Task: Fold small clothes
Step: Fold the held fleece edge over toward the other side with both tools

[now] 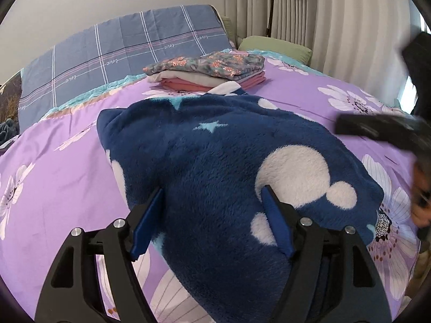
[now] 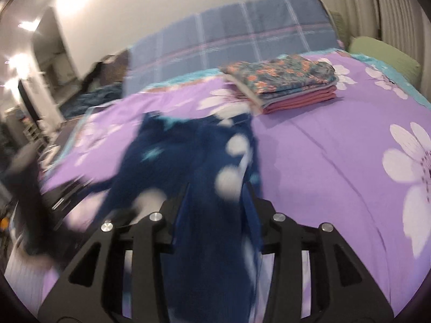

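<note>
A dark blue fleece garment [image 1: 215, 148] with white blobs and pale stars lies folded lengthwise on the purple flowered bedspread [image 1: 54, 175]. My left gripper [image 1: 212, 189] stands over its near end with the jaws wide apart. The left pad is at the fabric's edge and the right pad is sunk into the pile. In the blurred right wrist view the same garment [image 2: 202, 161] shows between the half-apart jaws of my right gripper [image 2: 216, 187]. One black finger of the right gripper [image 1: 371, 127] hovers bare beside the garment's right edge.
A stack of folded clothes [image 1: 207, 67] [image 2: 285, 80], floral piece on top, sits just beyond the garment. Behind it lean a blue plaid pillow [image 1: 121, 48] and a green pillow [image 1: 274, 45]. Curtains [image 1: 323, 13] hang at the back right. A hand [image 1: 420, 204] is at the right edge.
</note>
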The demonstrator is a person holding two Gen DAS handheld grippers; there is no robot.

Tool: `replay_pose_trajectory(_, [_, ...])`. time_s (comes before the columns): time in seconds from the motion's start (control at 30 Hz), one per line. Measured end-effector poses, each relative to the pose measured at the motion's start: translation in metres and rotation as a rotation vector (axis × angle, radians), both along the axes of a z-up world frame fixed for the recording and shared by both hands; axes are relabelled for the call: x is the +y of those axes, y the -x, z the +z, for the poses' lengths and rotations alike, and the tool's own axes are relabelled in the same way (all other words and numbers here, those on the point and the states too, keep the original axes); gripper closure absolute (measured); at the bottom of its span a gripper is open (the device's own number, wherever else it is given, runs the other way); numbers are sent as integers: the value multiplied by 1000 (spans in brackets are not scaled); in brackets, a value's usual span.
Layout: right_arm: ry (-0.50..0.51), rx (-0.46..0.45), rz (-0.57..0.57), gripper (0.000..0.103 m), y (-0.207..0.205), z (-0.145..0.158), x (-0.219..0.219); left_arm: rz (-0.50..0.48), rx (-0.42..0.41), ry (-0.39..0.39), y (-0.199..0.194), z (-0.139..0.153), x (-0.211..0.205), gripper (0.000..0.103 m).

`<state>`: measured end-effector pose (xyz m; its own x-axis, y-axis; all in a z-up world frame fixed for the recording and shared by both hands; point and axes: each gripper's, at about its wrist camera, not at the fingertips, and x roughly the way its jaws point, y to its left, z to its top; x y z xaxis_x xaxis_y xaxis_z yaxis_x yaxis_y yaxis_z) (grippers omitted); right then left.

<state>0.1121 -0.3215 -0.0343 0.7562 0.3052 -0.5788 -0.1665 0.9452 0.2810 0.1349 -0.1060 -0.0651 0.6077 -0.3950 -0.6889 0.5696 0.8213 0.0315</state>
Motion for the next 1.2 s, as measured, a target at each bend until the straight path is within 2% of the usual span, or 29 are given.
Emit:
replay_pose_trajectory(0.1, [16, -15, 61, 62, 41, -7, 4, 4, -1, 19, 0, 2, 1, 29])
replay_pose_trajectory(0.2, [55, 110, 61, 65, 39, -46, 10, -6, -28, 56, 9, 11, 7, 28])
replay_pose_trajectory(0.23, [45, 97, 51, 65, 39, -52, 9, 0, -40, 70, 14, 15, 10, 28])
replay_pose_trajectory(0.33, [40, 99, 25, 64, 40, -46, 10, 24, -81, 134, 48, 26, 31, 25])
replay_pose_trajectory(0.43, [75, 93, 26, 63, 40, -46, 16, -1, -73, 164, 89, 27, 45, 17])
replay_pose_trajectory(0.57, [35, 97, 32, 63, 40, -50, 11, -43, -60, 125, 128, 12, 38, 10])
replay_pose_trajectory(0.67, [32, 90, 27, 63, 42, -52, 11, -45, -55, 47, 131, -6, 20, 10])
replay_pose_trajectory(0.73, [37, 85, 23, 63, 43, -52, 12, -5, -52, -10, 121, -16, 9, 10])
replay_pose_trajectory(0.87, [24, 85, 22, 63, 43, -53, 10, 161, -85, -58, 94, -17, 4, 9])
replay_pose_trajectory(0.93, [18, 86, 19, 63, 44, -53, 10, 179, -103, -85, 92, -17, 5, 8])
replay_pose_trajectory(1.0, [13, 91, 16, 63, 44, -54, 8, 208, -143, -169, 97, -25, 10, 8])
replay_pose_trajectory(1.03, [6, 95, 15, 63, 44, -54, 7, 224, -131, -164, 98, -30, 19, 8])
replay_pose_trajectory(1.07, [-12, 101, 25, 63, 43, -55, 4, 239, -73, -106, 94, -32, 32, 8])
replay_pose_trajectory(1.13, [-35, 103, 42, 63, 42, -57, 2, 242, -20, -48, 91, -31, 43, 8])
replay_pose_trajectory(1.2, [-37, 103, 49, 63, 42, -57, 1, 239, -43, -82, 95, -31, 37, 8])
